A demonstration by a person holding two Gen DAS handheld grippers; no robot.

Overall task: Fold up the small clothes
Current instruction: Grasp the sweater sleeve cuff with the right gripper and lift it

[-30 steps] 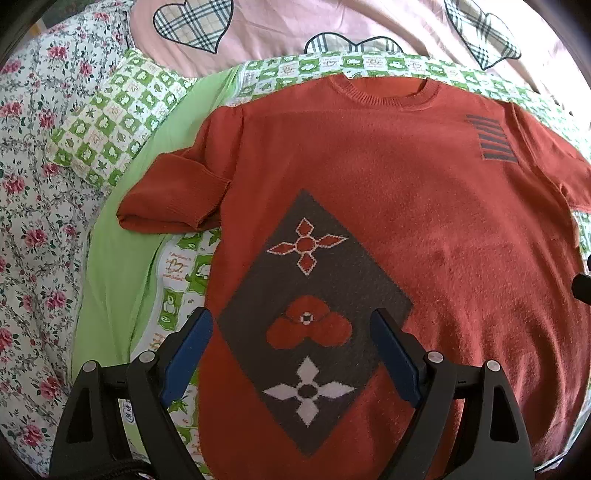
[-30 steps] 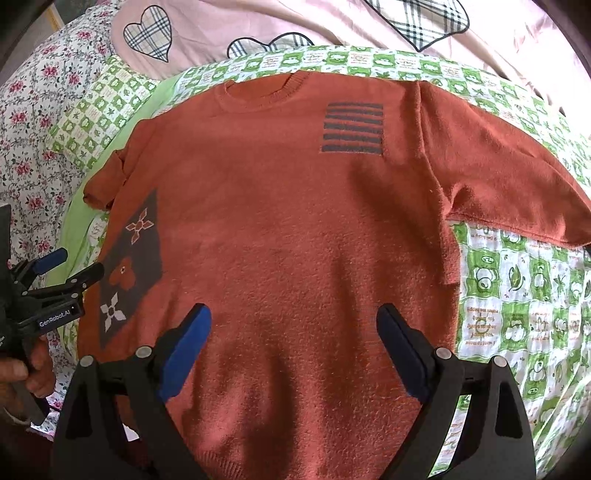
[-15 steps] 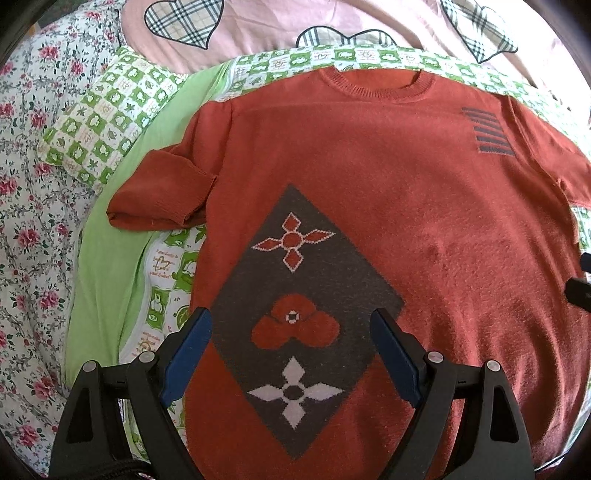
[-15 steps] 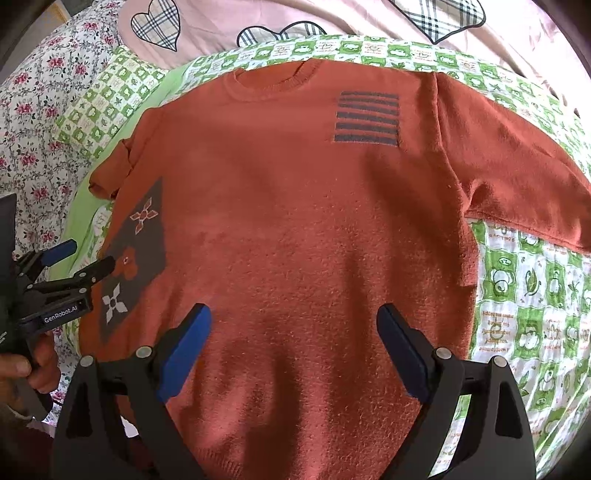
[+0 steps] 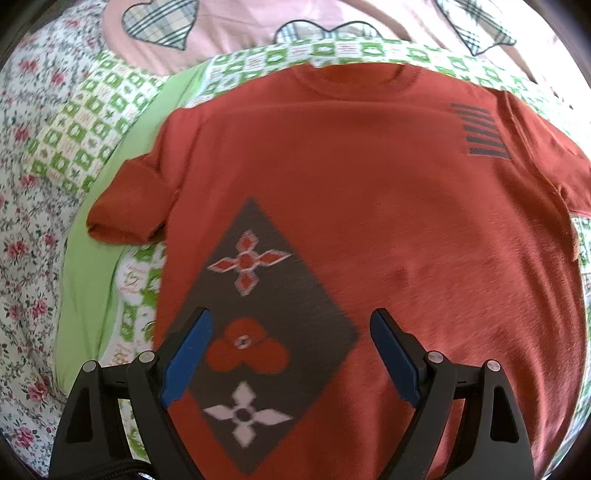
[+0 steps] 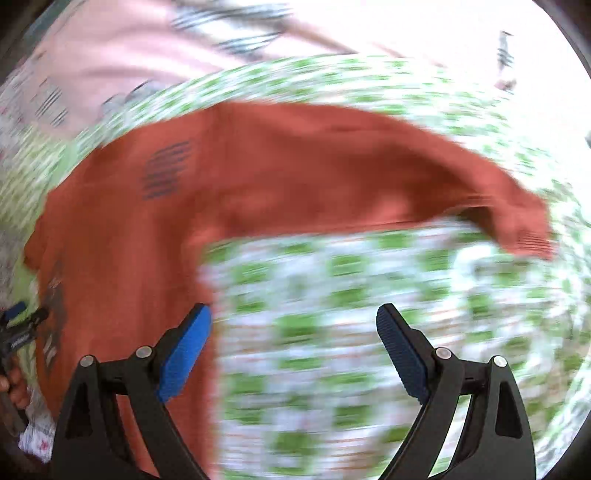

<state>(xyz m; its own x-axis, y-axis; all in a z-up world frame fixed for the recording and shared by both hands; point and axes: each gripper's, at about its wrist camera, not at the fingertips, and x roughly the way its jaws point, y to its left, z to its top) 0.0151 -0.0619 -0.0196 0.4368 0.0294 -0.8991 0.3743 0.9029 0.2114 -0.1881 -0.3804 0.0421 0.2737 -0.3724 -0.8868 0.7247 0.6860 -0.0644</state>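
The left claw point(image 5: 290, 354) hangs wide open over the lower front of the orange sweater point(image 5: 369, 221), its blue pads point(image 5: 186, 362) spread to either side of the dark grey diamond panel point(image 5: 266, 332) and gripping nothing; the red flower motif of that panel sits between the two fingers. The sweater lies flat, face up, on a green-and-white checked sheet point(image 5: 92, 122) on the bed, neckline point(image 5: 354, 74) at the far side, hem nearest the camera. Its short-looking sleeve point(image 5: 129, 206) on the left of this view is bunched and folded in on itself beside the body, resting partly on a plain light-green cloth point(image 5: 92, 258). A block of dark stripes point(image 5: 484, 129) marks the chest toward the right. Beyond the collar lies a pink cover with plaid hearts point(image 5: 159, 22), and a floral-print fabric point(image 5: 26, 258) borders the far left. The right claw point(image 6: 293, 350) is likewise open and empty, seen in a heavily motion-blurred picture; it hovers over the checked sheet point(image 6: 332, 332) just beside the sweater's side edge, its left pad point(image 6: 184, 350) overlapping the orange knit. The long sleeve point(image 6: 406, 177) stretches out across the sheet toward the right, cuff point(image 6: 528, 236) at its end. At the far left edge of this view the other claw is faintly visible.
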